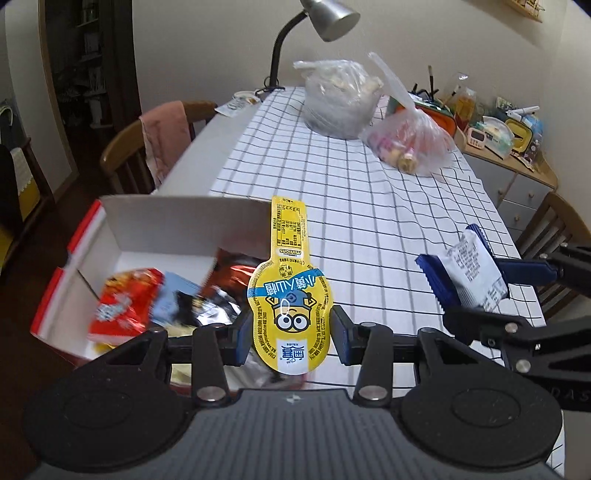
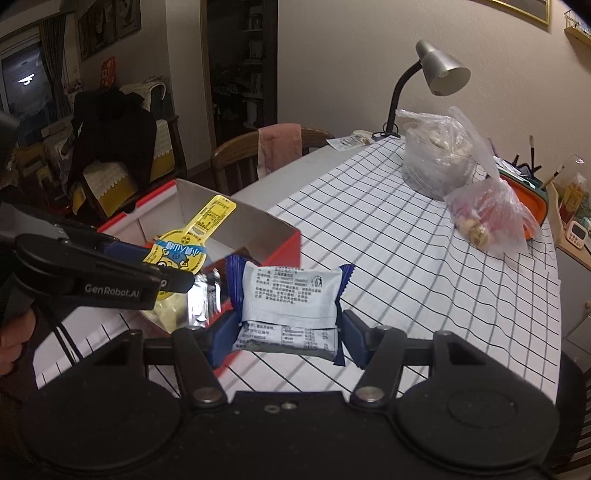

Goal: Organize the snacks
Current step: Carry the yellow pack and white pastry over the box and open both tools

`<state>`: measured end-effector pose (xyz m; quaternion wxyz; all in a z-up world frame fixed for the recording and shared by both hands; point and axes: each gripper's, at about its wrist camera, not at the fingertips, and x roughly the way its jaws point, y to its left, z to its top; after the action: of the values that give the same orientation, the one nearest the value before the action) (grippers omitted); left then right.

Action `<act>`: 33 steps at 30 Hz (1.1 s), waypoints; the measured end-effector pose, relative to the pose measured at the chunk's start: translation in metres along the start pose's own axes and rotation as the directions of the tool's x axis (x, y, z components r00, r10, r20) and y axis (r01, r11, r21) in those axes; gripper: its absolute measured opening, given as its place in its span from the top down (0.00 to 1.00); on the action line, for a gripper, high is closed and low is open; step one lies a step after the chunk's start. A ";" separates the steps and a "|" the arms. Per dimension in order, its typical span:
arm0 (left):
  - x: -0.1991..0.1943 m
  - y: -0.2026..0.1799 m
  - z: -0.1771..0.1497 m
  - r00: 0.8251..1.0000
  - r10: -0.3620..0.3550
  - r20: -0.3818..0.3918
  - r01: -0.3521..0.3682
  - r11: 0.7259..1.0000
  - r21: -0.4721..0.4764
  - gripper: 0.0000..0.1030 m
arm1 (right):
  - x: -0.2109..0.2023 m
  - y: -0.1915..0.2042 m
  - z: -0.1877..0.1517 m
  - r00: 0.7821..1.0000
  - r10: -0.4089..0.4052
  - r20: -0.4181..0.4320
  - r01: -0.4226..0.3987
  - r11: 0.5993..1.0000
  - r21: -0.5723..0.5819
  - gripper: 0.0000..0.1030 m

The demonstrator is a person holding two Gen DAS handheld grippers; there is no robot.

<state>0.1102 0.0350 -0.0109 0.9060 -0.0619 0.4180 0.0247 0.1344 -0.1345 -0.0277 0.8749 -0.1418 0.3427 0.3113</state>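
left hand-held gripper (image 1: pixel 290 334) clamped on yellow minion pouch (image 1: pixel 290 295), just right of box (image 1: pixel 155 218) | right hand-held gripper (image 2: pixel 290 332) clamped on blue-white packet (image 2: pixel 290 295), nr box front corner | tip: carry each over box opening, go low b4 letting go, 1 at a time

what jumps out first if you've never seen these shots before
The bright yellow Minions snack pack, clamped in the left gripper beside the open red-and-white box of snacks. Next, the blue-and-white wrapped snack held in the right gripper above the checked tablecloth. Farther back sit two plastic bags under a silver desk lamp.
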 end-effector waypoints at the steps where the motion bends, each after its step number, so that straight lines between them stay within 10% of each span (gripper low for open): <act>1: -0.001 0.008 0.002 1.000 -0.001 0.003 0.001 1.000 0.000 0.59 | 0.002 0.006 0.004 1.000 0.004 0.003 -0.004 1.000 0.002 0.42; 19: 0.025 0.150 0.028 0.999 0.002 -0.054 -0.002 1.000 0.002 0.59 | 0.090 0.095 0.044 0.998 -0.030 -0.056 0.031 0.999 0.018 0.42; 33: 0.089 0.183 0.019 0.987 -0.017 -0.161 0.025 0.999 0.048 0.59 | 0.173 0.117 0.031 0.979 -0.057 -0.197 0.066 0.997 0.041 0.42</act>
<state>0.1644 0.2185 -0.0833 0.8708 -0.0453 0.4895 -0.0002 0.1741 0.0468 -0.1277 0.8494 -0.1613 0.4298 0.2603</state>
